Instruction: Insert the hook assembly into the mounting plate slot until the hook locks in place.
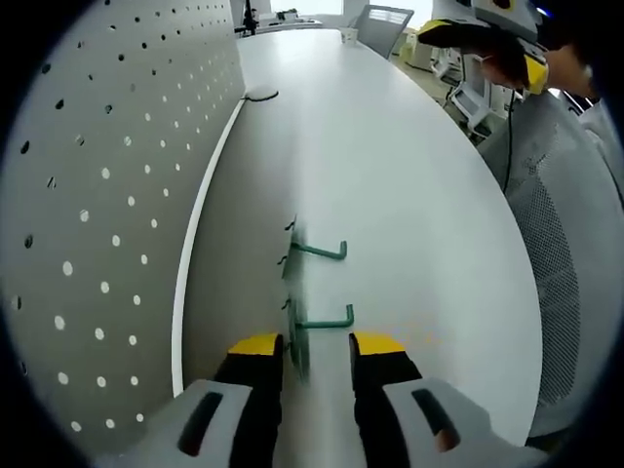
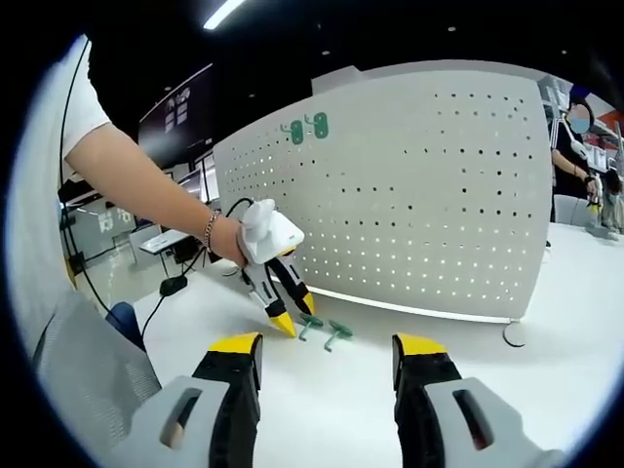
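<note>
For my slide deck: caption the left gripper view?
Open left claw straddles a green double-prong hook lying on the white table beside the pegboard.

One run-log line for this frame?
left gripper: open, straddling hook on table | right gripper: open, idle | pegboard: hook not inserted

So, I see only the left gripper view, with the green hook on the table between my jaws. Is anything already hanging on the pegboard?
Observer: Yes. In the right gripper view a green piece sits near the top edge of the pegboard.
Operator: And what is the other gripper doing? It is too far away for me.
Observer: The right hand-held gripper is open and holds nothing. It faces the pegboard.
</note>
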A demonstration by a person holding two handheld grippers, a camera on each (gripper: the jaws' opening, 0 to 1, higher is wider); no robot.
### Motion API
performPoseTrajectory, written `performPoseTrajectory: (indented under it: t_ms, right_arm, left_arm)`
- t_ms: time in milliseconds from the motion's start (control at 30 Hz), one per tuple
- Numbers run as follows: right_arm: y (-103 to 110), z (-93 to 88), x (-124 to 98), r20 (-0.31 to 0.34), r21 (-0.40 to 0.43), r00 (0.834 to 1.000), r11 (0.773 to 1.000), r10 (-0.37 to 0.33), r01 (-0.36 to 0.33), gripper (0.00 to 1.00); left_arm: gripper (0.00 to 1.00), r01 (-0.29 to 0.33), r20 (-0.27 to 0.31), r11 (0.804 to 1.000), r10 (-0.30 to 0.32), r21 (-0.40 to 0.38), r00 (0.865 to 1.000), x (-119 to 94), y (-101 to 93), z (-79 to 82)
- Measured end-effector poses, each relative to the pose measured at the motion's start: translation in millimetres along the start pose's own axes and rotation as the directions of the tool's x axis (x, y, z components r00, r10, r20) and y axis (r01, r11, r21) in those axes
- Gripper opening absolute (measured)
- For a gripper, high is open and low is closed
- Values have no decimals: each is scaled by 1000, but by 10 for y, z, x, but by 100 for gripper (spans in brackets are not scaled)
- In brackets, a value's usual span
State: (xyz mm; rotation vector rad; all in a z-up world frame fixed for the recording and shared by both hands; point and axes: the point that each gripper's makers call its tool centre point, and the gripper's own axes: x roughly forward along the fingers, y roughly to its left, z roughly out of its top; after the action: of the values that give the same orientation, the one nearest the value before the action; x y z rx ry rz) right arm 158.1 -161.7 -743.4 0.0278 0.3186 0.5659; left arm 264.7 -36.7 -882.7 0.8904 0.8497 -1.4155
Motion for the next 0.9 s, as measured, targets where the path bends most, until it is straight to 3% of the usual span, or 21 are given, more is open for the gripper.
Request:
performPoseTrajectory:
  t_ms: [900]
  right_arm:
    - [-7,-7,-3,-1,12,1000,1000,1,-1,52]
  left_arm:
    - [6,-45,-28,999,44,-24,999,-25,81,-49]
